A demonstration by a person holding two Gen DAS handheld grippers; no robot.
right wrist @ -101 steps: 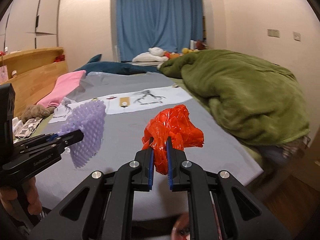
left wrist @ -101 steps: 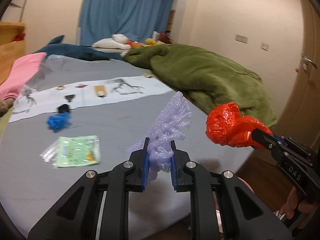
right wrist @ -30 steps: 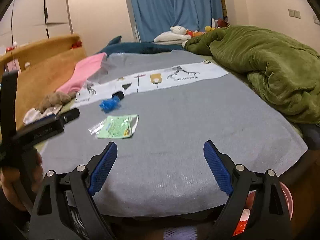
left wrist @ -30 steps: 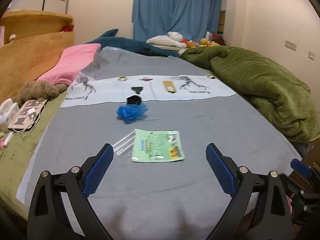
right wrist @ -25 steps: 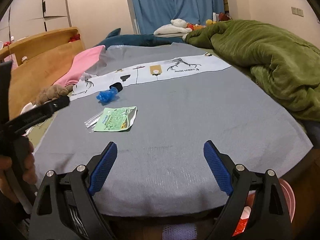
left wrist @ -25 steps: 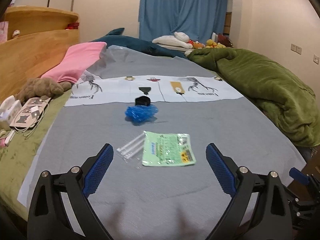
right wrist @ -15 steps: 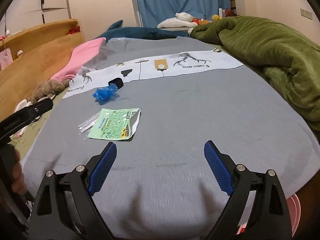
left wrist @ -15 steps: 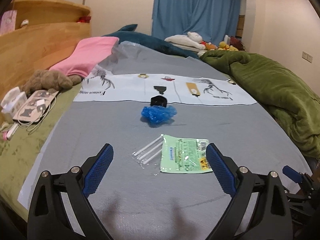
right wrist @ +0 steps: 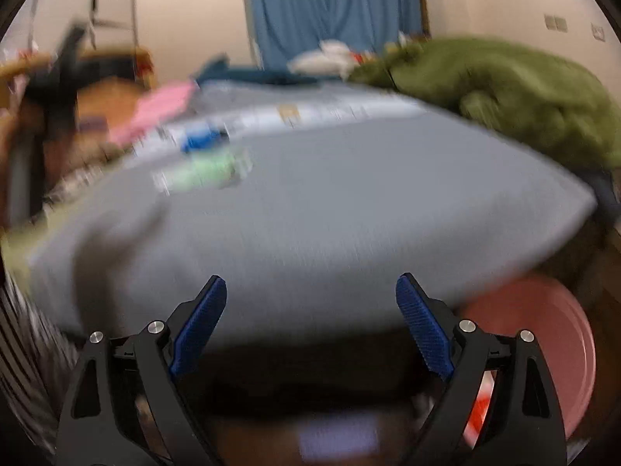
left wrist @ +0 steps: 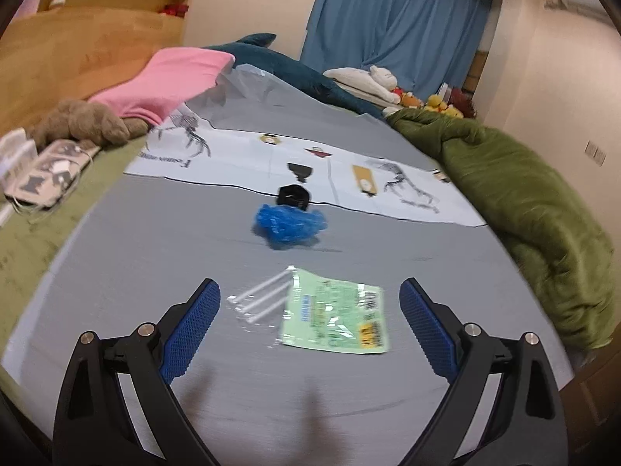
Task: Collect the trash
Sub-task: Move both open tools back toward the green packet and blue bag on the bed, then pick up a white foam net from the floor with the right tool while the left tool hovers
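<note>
My left gripper (left wrist: 308, 316) is open over the grey bed sheet (left wrist: 155, 256). A green printed wrapper (left wrist: 335, 316) lies flat between its spread fingers, with clear-wrapped white sticks (left wrist: 260, 299) beside it. Farther off sit a crumpled blue bag (left wrist: 289, 227) and a small black object (left wrist: 294, 196). My right gripper (right wrist: 310, 318) is open and empty, low at the bed's near edge; that view is blurred. The wrapper (right wrist: 202, 174) and blue bag (right wrist: 200, 140) show far left there. A pink bin (right wrist: 543, 349) stands on the floor at lower right with something red (right wrist: 479, 413) inside.
A green blanket (left wrist: 543, 202) is heaped along the bed's right side. A pink cloth (left wrist: 167, 85), a brown plush toy (left wrist: 77, 124) and a wooden headboard (left wrist: 77, 50) line the left. A white printed sheet (left wrist: 310, 171) crosses the bed; blue curtains (left wrist: 388, 31) hang behind.
Both grippers let go of the purple and red trash they held earlier and stand open. The left one moved closer to the green wrapper. The right one dropped down to the bed's edge.
</note>
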